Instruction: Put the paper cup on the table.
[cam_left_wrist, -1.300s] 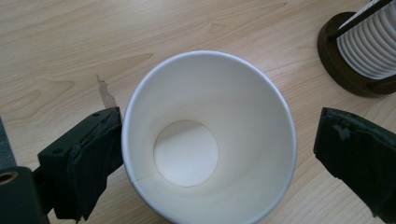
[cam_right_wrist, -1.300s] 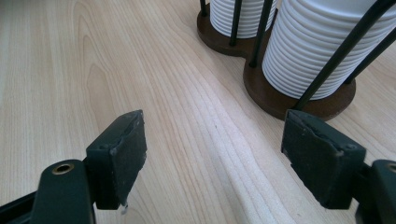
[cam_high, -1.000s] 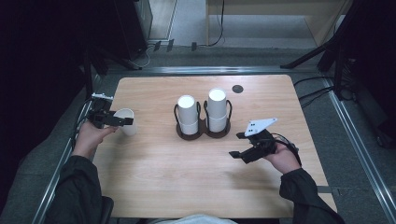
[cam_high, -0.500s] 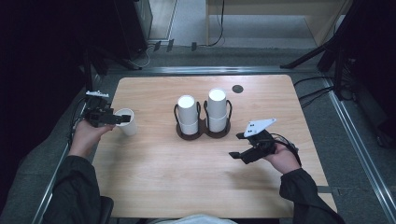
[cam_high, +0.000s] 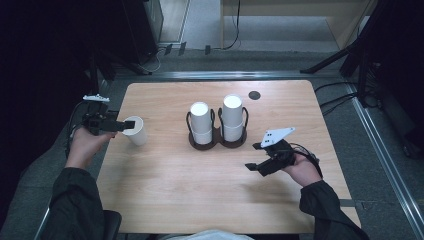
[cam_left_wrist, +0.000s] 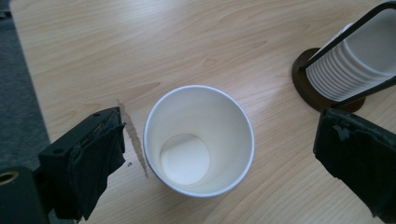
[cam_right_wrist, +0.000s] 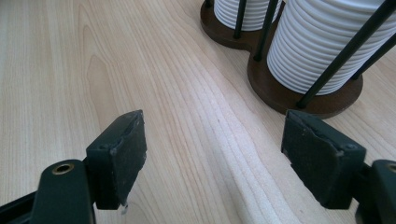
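We see matt white paper cup (cam_left_wrist: 198, 140), smooth inside. Table (cam_high: 200, 195): pale wood, satin, visible grain. Stacked cups (cam_right_wrist: 322, 42) look ribbed white paper, in holder (cam_right_wrist: 299, 100) w/ dark wood base, thin black metal rods. Left gripper (cam_left_wrist: 219, 154) pads: rough black, worn edges.

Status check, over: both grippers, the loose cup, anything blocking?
Left gripper open, straddling upright paper cup. Right gripper open, empty. Cup holder clear of both.

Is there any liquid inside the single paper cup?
No, the paper cup between the open jaws of the left gripper shows a dry white bottom.
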